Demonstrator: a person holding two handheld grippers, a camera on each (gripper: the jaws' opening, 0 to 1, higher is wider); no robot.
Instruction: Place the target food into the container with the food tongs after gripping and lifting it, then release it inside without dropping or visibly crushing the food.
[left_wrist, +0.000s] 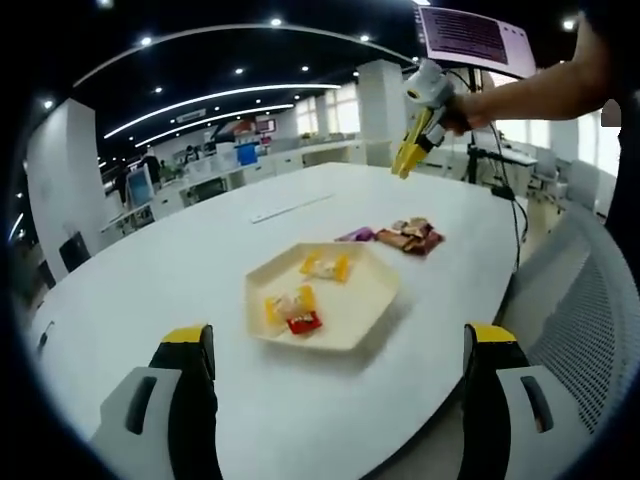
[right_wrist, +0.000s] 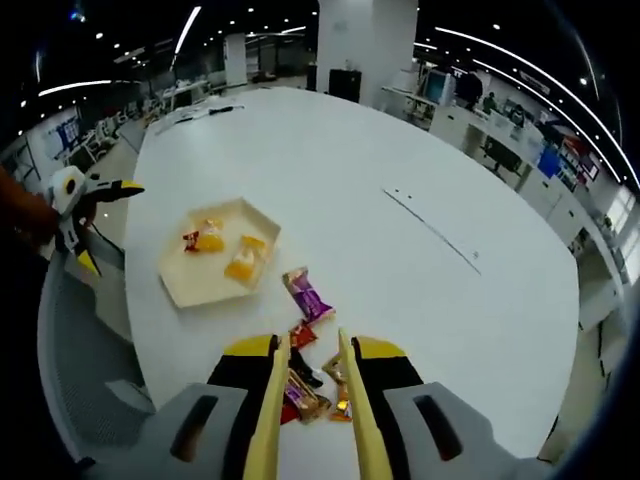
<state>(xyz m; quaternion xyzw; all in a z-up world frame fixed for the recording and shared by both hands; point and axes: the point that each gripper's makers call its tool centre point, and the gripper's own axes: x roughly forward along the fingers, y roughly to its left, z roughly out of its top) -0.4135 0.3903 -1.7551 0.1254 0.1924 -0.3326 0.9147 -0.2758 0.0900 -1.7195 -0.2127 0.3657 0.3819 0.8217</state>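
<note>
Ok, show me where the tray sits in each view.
Left gripper view: tray at centre, just beyond the open jaws, holding wrapped snacks.
Right gripper view: tray left of centre, near the table edge.
Shared landmark: the loose snack pile beside the tray on the white table.

Grey gripper bodies, black jaws tipped yellow, long yellow tongs (right_wrist: 310, 400).

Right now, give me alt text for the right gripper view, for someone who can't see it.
Yellow food tongs held in the right gripper hover over wrapped snacks near the edge of a white table. Beyond them a beige hexagonal tray holds more wrapped snacks, and the left gripper shows at the left.
</note>
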